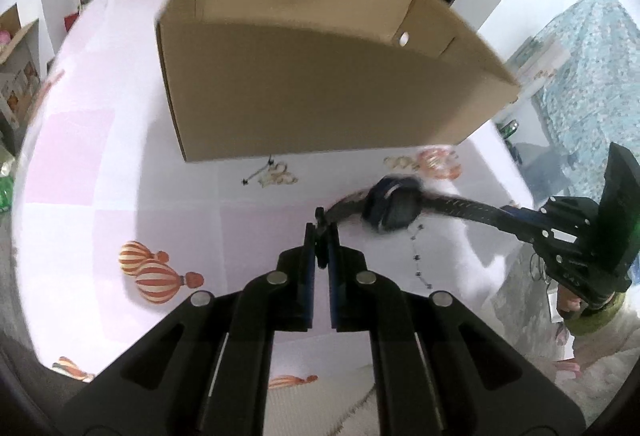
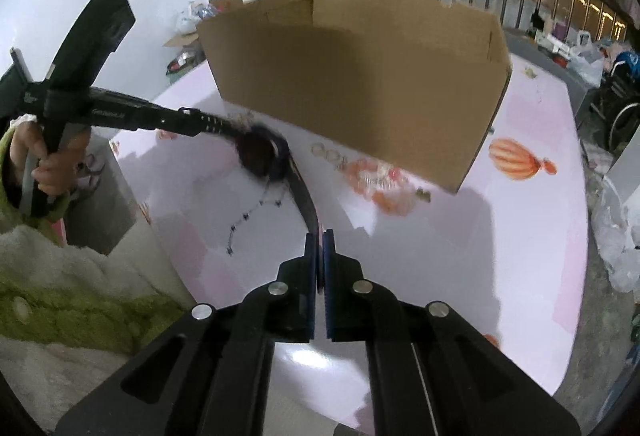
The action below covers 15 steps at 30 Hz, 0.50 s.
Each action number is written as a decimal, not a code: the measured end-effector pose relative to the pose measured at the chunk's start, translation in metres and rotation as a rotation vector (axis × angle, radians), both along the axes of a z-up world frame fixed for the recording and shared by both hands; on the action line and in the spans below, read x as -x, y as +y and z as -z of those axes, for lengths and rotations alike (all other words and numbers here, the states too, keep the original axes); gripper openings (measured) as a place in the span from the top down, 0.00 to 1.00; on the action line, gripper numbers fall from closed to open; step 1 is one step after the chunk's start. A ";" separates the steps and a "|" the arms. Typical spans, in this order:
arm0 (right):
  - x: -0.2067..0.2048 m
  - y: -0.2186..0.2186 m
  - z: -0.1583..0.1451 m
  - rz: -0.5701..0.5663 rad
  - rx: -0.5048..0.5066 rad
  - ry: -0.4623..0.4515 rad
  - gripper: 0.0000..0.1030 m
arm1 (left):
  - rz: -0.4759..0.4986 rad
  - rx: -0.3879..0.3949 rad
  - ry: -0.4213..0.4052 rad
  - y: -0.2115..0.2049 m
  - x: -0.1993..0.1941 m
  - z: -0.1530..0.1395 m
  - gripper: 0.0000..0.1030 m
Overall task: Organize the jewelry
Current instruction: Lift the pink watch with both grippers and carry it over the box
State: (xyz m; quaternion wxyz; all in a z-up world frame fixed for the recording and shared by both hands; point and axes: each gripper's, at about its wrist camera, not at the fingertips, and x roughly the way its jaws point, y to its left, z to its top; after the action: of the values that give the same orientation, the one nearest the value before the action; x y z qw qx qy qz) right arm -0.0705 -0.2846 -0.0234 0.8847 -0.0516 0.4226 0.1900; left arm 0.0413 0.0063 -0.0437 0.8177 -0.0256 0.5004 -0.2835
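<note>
Nearest in the left wrist view, the left tongs (image 1: 321, 236) are pinched together on the buckle end of a dark wristwatch (image 1: 394, 207), the strap end held between the blue pads (image 1: 308, 264). In the right wrist view the right tongs (image 2: 320, 240) are likewise clamped on the other strap end, with almost no gap between their pads (image 2: 329, 264). The watch hangs stretched between the two tools above the counter (image 1: 100, 195), its round case motion-blurred and lifted clear of the pale pink and white cloth printed with striped hot-air balloons (image 1: 154, 274). Just beneath and slightly nearer than the watch case, a thin beaded chain (image 2: 250, 218) lies loose on the cloth in a slack line. Farther on, close to the base of the box, a small dark pin-like piece (image 1: 258, 171) lies on the left beside a pale printed motif, and a blurred cluster of orange and clear trinkets (image 2: 376, 175) sits to the right; what each piece is cannot be told. Behind these stands a large open cardboard box (image 1: 316, 75), filling the middle of the counter, its near wall in shadow. At the side of the right wrist view, a hand (image 2: 48, 159) in a green sleeve grips the handle of the left tool.
</note>
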 end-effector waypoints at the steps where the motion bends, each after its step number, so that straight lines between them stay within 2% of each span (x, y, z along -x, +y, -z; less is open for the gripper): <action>1: 0.002 0.001 -0.005 0.000 -0.002 -0.010 0.97 | 0.000 0.012 -0.017 0.003 0.003 -0.009 0.96; 6: 0.005 0.015 -0.035 -0.013 0.006 -0.080 0.97 | -0.005 0.050 -0.092 0.016 0.011 -0.044 0.96; 15: -0.015 0.021 -0.080 -0.026 -0.013 -0.137 0.97 | -0.037 0.113 -0.160 0.018 0.015 -0.081 0.96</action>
State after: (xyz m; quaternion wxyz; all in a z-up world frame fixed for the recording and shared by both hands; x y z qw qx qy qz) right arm -0.0558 -0.2641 0.0567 0.9093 -0.0645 0.3592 0.2003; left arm 0.0262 0.0247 0.0372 0.8573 -0.0583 0.4162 -0.2974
